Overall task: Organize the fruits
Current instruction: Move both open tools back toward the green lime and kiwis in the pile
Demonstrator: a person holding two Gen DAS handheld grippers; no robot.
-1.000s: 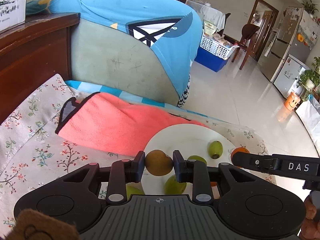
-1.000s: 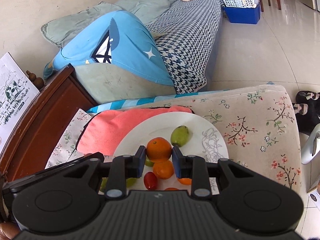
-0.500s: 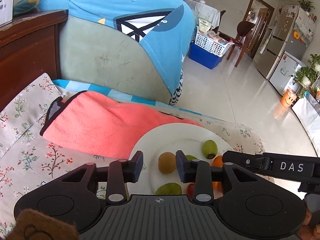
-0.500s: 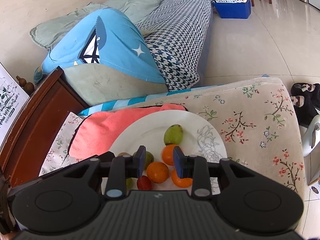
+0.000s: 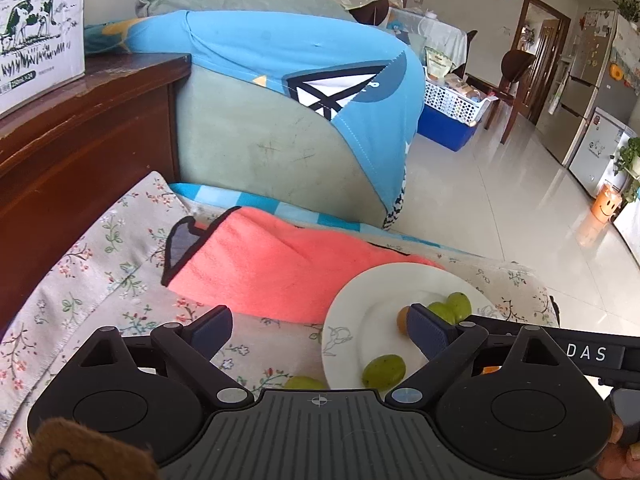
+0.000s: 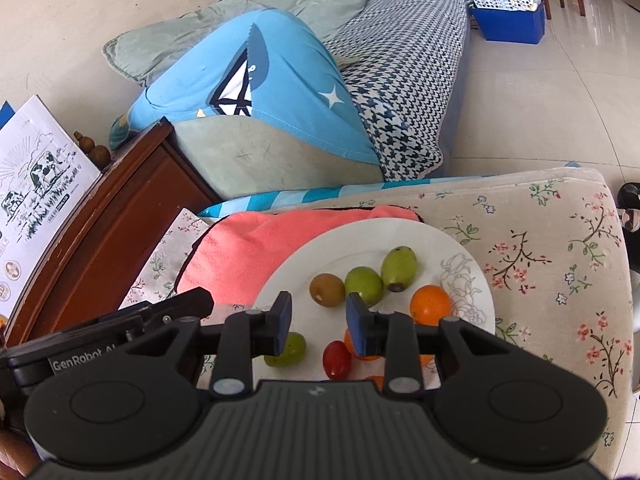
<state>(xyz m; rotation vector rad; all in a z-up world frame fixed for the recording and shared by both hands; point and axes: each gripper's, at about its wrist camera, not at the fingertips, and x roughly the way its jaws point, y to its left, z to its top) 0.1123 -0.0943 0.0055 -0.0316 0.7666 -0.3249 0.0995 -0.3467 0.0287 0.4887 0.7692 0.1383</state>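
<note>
On white plate [image 6: 472, 256], kiwi [image 6: 327, 289] lies free

From my remote seat, a floral-print cushioned surface [image 6: 552, 240] carries the work. Directly on it lie a coral-pink towel [image 6: 248, 248] with dark edging and a white plate [image 6: 472, 256], whose far rim overlaps the towel. A blue-and-white striped cloth [image 6: 280, 198] shows along the far edge. In my left wrist view, one green fruit [image 5: 304, 382] lies on the floral cover just beside the plate's near rim.
</note>
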